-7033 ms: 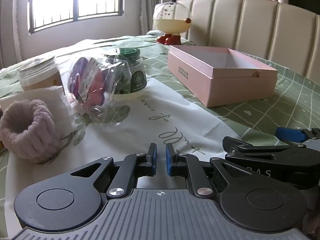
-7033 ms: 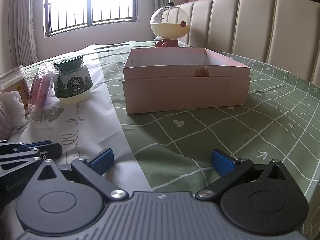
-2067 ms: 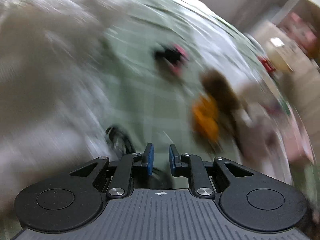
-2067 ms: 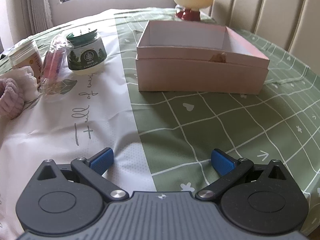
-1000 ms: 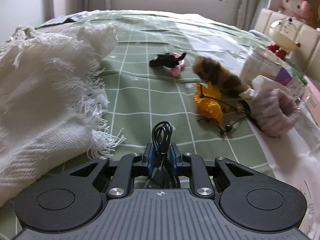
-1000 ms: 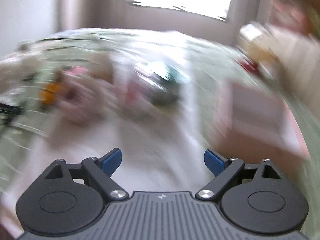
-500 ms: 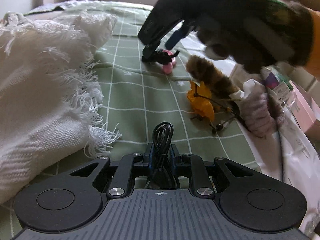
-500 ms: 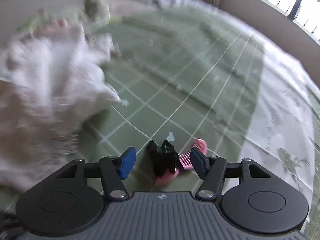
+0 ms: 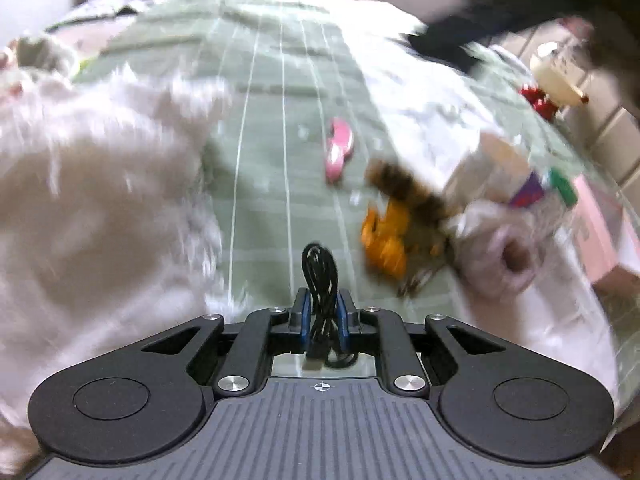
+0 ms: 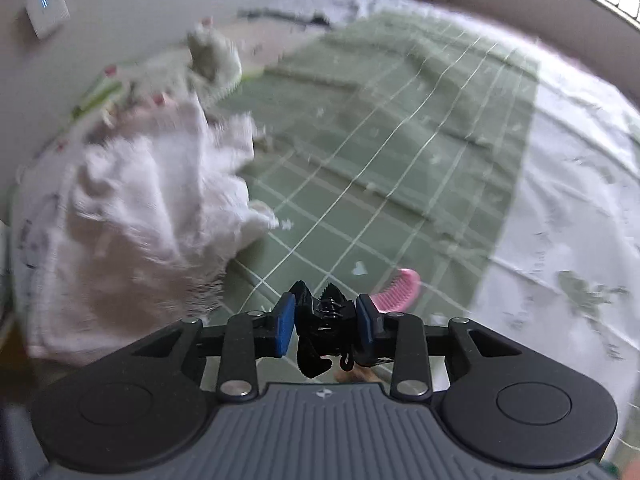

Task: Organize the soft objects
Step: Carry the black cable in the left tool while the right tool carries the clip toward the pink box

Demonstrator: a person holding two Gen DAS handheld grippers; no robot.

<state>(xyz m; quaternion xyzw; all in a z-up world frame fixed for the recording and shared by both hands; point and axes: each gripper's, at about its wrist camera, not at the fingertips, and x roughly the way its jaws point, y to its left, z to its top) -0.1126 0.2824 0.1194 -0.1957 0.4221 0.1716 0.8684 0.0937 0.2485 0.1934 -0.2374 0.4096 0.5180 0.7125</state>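
My left gripper (image 9: pixel 323 314) is shut on a black coiled cord (image 9: pixel 320 276) and holds it above the green checked cloth. My right gripper (image 10: pixel 326 324) is shut on a black hair clip (image 10: pixel 325 330), lifted off the cloth; a pink comb (image 10: pixel 396 290) lies just beyond it and also shows in the left wrist view (image 9: pixel 339 148). A white fringed blanket (image 9: pixel 92 208) lies at the left in both views (image 10: pixel 132 220). A brown furry piece (image 9: pixel 404 188), an orange thing (image 9: pixel 386 240) and a pale pink scrunchie (image 9: pixel 508 260) lie at the right.
A pink box (image 9: pixel 608 224), a jar and a packet (image 9: pixel 532 188) stand at the right in the blurred left wrist view. The right arm (image 9: pixel 520 4) crosses the top right. A round figurine (image 9: pixel 556 72) stands far right.
My right gripper has closed on the black hair clip and lifted it off the pink comb. The left gripper still holds the cord and is moving, which blurs its view.
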